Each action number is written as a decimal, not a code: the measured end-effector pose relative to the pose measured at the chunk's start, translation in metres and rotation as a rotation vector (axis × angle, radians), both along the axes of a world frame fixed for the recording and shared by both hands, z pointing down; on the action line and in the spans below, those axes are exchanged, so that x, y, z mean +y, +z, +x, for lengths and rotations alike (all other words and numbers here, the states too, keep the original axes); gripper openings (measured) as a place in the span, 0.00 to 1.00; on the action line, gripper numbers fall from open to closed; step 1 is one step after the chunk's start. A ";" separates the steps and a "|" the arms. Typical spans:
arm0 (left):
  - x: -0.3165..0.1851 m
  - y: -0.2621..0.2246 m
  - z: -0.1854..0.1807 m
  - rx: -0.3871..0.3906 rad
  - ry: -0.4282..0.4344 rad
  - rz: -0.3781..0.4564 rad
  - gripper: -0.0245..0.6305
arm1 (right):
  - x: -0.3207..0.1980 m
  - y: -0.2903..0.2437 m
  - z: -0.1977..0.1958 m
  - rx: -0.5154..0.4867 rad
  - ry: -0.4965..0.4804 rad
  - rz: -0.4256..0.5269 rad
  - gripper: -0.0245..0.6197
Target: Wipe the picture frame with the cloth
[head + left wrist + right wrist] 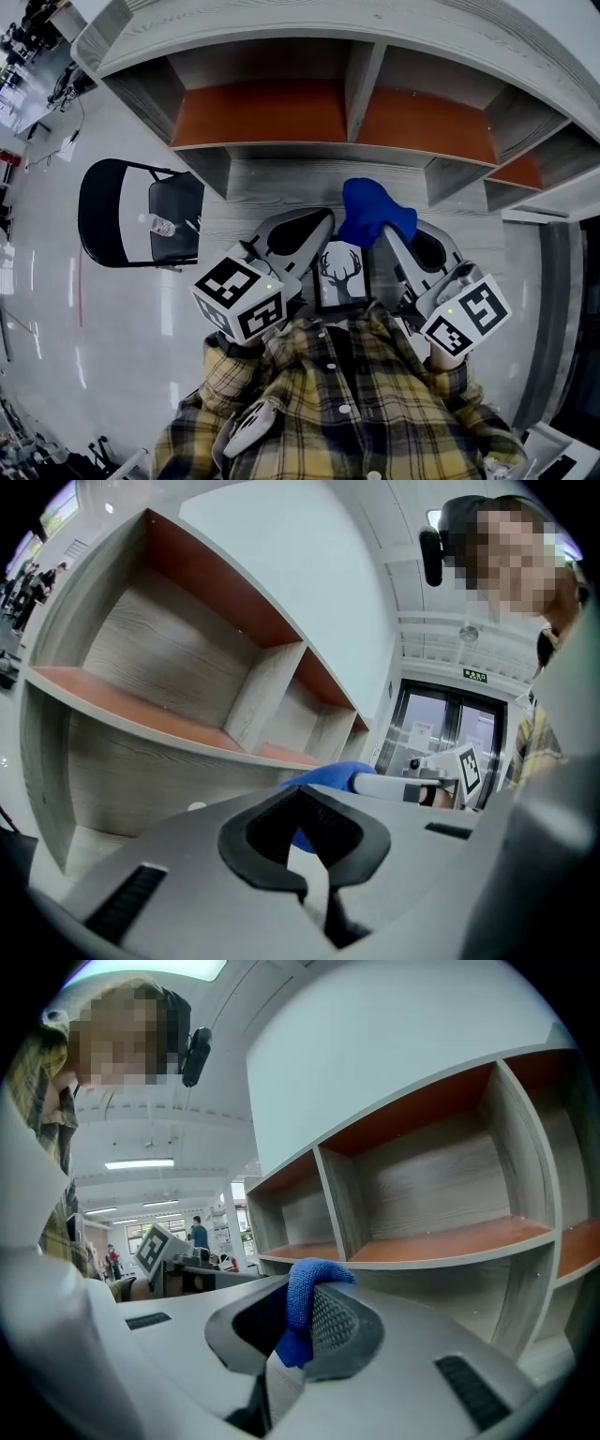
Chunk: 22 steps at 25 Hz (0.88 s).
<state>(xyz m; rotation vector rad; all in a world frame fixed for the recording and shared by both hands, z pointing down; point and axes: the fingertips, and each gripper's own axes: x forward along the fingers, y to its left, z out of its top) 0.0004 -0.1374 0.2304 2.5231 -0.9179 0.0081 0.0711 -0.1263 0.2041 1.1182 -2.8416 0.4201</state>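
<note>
The frame [339, 277], with its antler print facing up, lies just in front of the person's shirt [337, 394]. Its long axis runs from the chest toward the shelf [281, 112], and what carries the frame is hidden. The cloth [375, 214] hangs over the frame's far right corner and covers a part of its top edge. The right gripper [398, 239] pinches the cloth, which folds over one jaw in the right gripper view. This gripper is the nearer one, so I judge that the wipe should come from the far right corner back along the long axis. The left gripper [314, 225] is just beside the frame's left edge; its jaws are pressed together with nothing seen between them. Beyond the frame stands the shelf front, close. To the frame's left, well apart, is a chair [141, 214], so there is more open room on that side.
</note>
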 end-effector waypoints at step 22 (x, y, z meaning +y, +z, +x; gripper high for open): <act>0.001 0.004 -0.013 -0.027 -0.029 -0.006 0.04 | 0.006 0.010 -0.005 0.010 0.001 -0.019 0.10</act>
